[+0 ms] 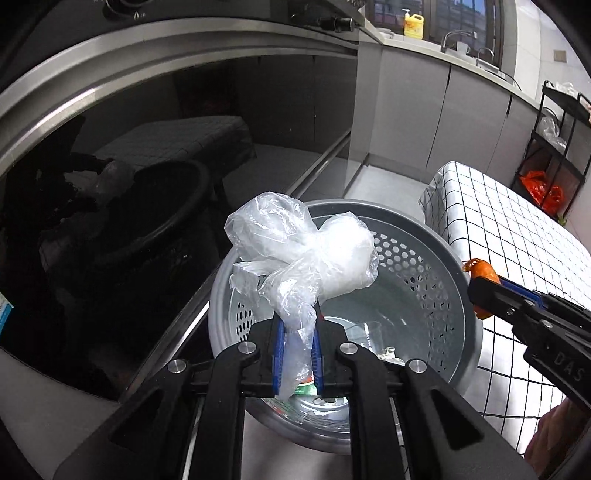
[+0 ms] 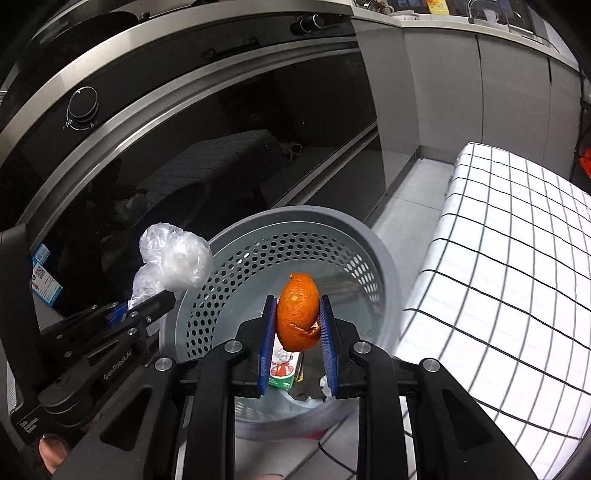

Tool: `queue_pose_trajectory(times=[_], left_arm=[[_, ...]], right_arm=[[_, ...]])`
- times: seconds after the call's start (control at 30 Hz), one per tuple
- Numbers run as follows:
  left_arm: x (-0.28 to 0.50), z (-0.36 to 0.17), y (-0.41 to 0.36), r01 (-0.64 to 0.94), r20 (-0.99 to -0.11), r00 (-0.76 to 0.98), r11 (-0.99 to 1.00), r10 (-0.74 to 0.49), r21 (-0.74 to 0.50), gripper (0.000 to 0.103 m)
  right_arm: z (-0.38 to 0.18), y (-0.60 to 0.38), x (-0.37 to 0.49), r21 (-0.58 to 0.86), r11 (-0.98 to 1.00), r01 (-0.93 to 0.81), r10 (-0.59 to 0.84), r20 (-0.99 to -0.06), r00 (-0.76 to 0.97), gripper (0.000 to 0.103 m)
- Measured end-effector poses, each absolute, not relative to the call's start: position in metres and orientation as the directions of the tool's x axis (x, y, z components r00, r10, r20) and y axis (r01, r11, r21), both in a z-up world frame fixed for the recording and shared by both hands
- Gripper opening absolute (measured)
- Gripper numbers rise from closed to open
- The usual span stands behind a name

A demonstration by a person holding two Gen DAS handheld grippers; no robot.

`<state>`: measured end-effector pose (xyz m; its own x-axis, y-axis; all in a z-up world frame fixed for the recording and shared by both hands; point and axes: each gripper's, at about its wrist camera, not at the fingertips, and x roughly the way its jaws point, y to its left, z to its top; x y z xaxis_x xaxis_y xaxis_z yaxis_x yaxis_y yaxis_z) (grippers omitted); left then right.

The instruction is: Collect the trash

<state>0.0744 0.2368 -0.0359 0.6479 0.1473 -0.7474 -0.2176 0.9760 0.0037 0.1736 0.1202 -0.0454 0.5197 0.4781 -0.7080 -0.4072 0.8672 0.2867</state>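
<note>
My left gripper [image 1: 297, 341] is clamped almost closed on the twisted neck of a clear plastic bag [image 1: 301, 254], whose crumpled bulk balloons above the blue pads over the near-left rim of the grey perforated bin [image 1: 413, 258]. My right gripper [image 2: 298, 332] pinches an orange peel [image 2: 298, 312] between its pads, jaws only narrowly apart, and holds it above the bin's opening.

Each camera catches the other tool from the side. The left view shows the right gripper [image 1: 480, 291] coming in from the right edge with only a sliver of peel [image 1: 480, 267] poking out. The right view shows the left gripper [image 2: 147, 306] low on the left with the bag [image 2: 173, 262] puffed out beyond its tip.

Down inside the bin, the right view shows a small green and white carton [image 2: 283, 371] and some dark scraps beside it; in the left view the carton is mostly hidden behind the bag's neck.

Beyond the bin stands a dark glass-fronted oven [image 2: 184, 147], its dial [image 2: 83, 107] visible only in the right view. To the right lies a white checked cloth [image 1: 509, 229]. Only the left view reaches the yellow bottle [image 1: 413, 23] on the far counter and a black rack [image 1: 554, 147] holding an orange bag [image 1: 541, 190].
</note>
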Motion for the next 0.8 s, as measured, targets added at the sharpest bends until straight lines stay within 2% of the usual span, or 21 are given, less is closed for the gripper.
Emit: queue_pose_trajectory(times=[0.2,0.3,0.33,0.37,0.43,0.8], left_arm=[[0.076,-0.038,0.241,-0.227,-0.749,0.646,0.974,0.148,-0.004,0.016],[0.073,-0.035,0.244,-0.238,-0.74,0.655,0.971,0.155,-0.007,0.033],[0.071,-0.033,0.246,-0.243,-0.736,0.659,0.97,0.158,-0.009,0.045],[0.07,-0.032,0.247,-0.248,-0.73,0.664,0.969,0.163,-0.01,0.053],[0.068,-0.029,0.248,-0.253,-0.72,0.674,0.967,0.167,-0.012,0.054],[0.066,-0.024,0.243,-0.245,-0.706,0.687,0.97,0.17,-0.005,0.057]], right_arm=[[-0.045,0.126,0.176,0.277,0.867,-0.415,0.477,-0.704,0.526,0.023],[-0.042,0.122,0.175,0.281,0.868,-0.409,0.477,-0.698,0.534,0.028],[-0.041,0.12,0.173,0.281,0.869,-0.407,0.476,-0.696,0.538,0.034],[-0.04,0.12,0.172,0.281,0.871,-0.404,0.475,-0.693,0.542,0.041],[-0.038,0.119,0.17,0.281,0.873,-0.398,0.472,-0.688,0.551,0.045],[-0.038,0.112,0.163,0.271,0.888,-0.372,0.448,-0.692,0.566,0.045]])
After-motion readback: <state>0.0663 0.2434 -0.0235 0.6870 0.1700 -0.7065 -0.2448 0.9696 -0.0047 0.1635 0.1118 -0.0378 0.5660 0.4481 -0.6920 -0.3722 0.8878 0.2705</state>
